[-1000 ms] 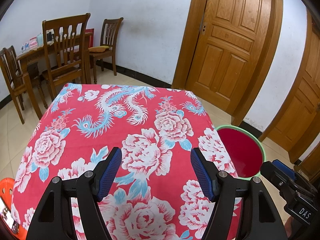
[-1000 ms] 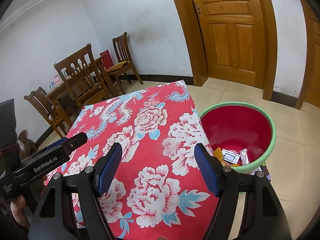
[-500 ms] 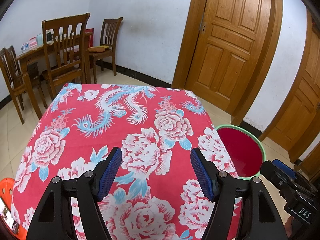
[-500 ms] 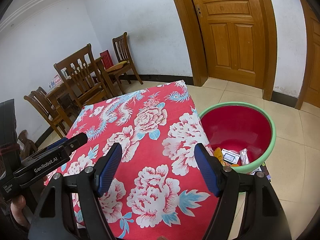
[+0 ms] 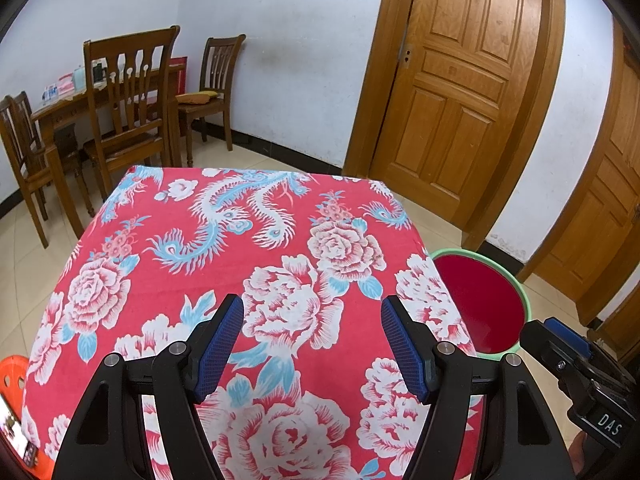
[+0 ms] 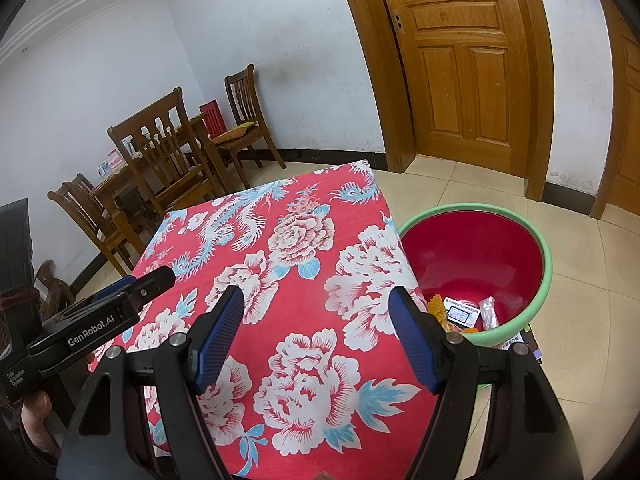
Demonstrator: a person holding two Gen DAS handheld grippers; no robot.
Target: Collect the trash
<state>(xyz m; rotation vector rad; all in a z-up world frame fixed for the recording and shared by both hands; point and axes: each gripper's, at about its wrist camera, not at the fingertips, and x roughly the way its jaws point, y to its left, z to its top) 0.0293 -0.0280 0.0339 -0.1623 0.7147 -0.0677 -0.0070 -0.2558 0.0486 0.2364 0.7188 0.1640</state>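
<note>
- Across both wrist views: nothing has changed against the frames half a second and a second back. Same framing, same jaw gap, nothing shifted on the cloth or in the tub.
- Left gripper (image 5: 312, 344): jaws stand apart, nothing between them, only flowered cloth behind. Right gripper (image 6: 316, 344): same, jaws apart and empty.
- Each device shows in the other's view: right one at lower right edge of the left view, left one at the left edge of the right view, with part of a hand (image 6: 34, 420) under it.
- Reading: a hold, not a step in progress. No piece is being carried or reached for.
- Tabletop (image 5: 240, 256): red cloth with white flowers and blue birds fills the centre of both views. I see no loose litter on the visible part; the near edge is hidden behind the jaws.
- Trash (image 6: 466, 314) sits at the bottom of the tub (image 6: 546, 268), lower right of the right view: a white printed packet, a pale crinkled wrapper right of it, something orange-yellow left of it, partly hidden by the right jaw. Looks light, flat and flimsy.
- Tub is red inside with a green rim, on the floor just beside the tabletop's right edge. Left view shows only its upper wall (image 5: 480, 300), not the contents.
- Some printed paper also peeks out at the tub's near rim, lower right; can't tell if it is inside or on the floor.
- Judgement: collection looks about done, unless that scrap is outside the tub.
</note>
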